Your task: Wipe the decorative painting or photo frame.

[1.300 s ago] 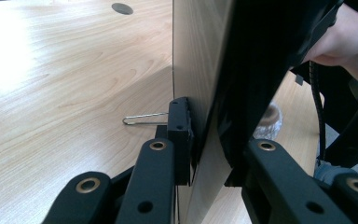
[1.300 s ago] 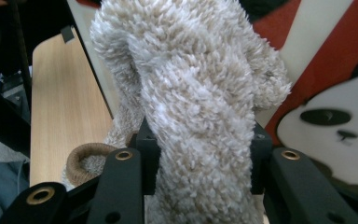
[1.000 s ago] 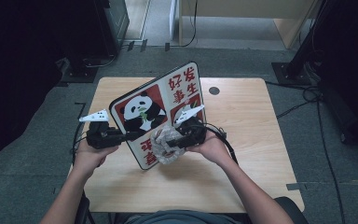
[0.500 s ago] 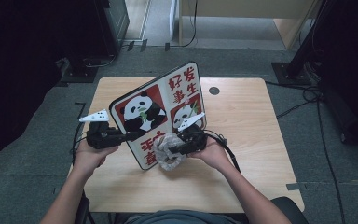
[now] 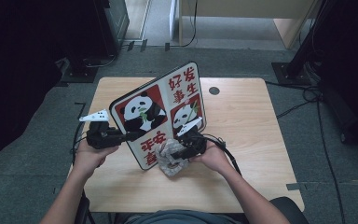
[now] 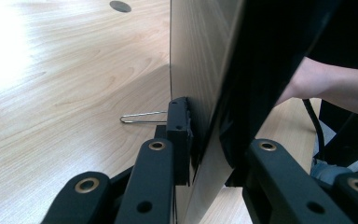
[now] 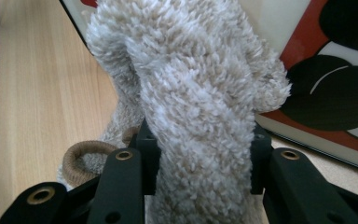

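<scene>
A panda picture board (image 5: 161,112) with red Chinese characters stands tilted on the wooden table (image 5: 242,121). My left gripper (image 5: 129,136) is shut on the board's left edge; in the left gripper view its pads (image 6: 179,135) pinch the thin panel (image 6: 200,70). My right gripper (image 5: 177,153) is shut on a fluffy beige cloth (image 5: 168,158), pressed against the lower front of the board. In the right gripper view the cloth (image 7: 191,93) bulges between the jaws, against the board's red and black print (image 7: 331,88).
A thin wire stand (image 6: 142,116) sticks out behind the board onto the table. A round cable hole (image 5: 214,90) lies at the table's far side. Black cables (image 5: 226,149) trail from the right gripper. Dark equipment stands on the floor around the table.
My right gripper has moved down the board's face with the cloth, toward its lower edge. The left gripper and the board have stayed where they were.
</scene>
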The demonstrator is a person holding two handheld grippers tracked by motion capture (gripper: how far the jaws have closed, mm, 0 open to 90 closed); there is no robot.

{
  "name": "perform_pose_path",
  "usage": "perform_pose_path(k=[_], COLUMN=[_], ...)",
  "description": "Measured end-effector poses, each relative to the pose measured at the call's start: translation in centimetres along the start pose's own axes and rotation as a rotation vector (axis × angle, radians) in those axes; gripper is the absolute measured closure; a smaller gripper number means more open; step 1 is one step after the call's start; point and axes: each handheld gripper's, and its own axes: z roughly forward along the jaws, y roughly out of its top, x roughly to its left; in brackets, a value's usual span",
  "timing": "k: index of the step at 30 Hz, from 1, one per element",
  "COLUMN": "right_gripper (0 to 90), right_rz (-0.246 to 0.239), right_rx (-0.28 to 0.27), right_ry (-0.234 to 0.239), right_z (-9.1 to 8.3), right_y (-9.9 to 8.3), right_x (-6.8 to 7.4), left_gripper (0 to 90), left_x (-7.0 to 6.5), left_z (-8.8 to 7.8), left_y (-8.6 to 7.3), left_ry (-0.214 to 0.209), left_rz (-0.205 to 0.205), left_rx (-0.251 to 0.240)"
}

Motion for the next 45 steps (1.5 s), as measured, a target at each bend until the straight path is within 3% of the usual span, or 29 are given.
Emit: perform_pose_path(k=[11, 25, 31, 45], right_gripper=[62.9, 63.2, 63.2, 63.2], right_rz=[0.015, 0.03, 0.016, -0.01], right_rx=[0.007, -0.052, -0.079, -0.149], right_ry=[0.027, 0.041, 0.034, 0.008], right_z=[-1.2, -4.6, -6.1, -9.8], right_y=[0.7, 3.4, 5.1, 10.8], right_x=[0.2, 1.3, 1.9, 3.7], left_gripper=[78.1, 74.9, 72.8, 76.1], left_x=[0.0, 0.1, 0.1, 0.1], left_z=[0.0, -0.1, -0.3, -0.9], left_y=[0.0, 0.0, 0.0, 0.0], left_ry=[0.0, -0.004, -0.011, -0.007], left_rz=[-0.003, -0.004, -0.007, -0.001], left_rx=[-0.003, 0.006, -0.005, -0.01])
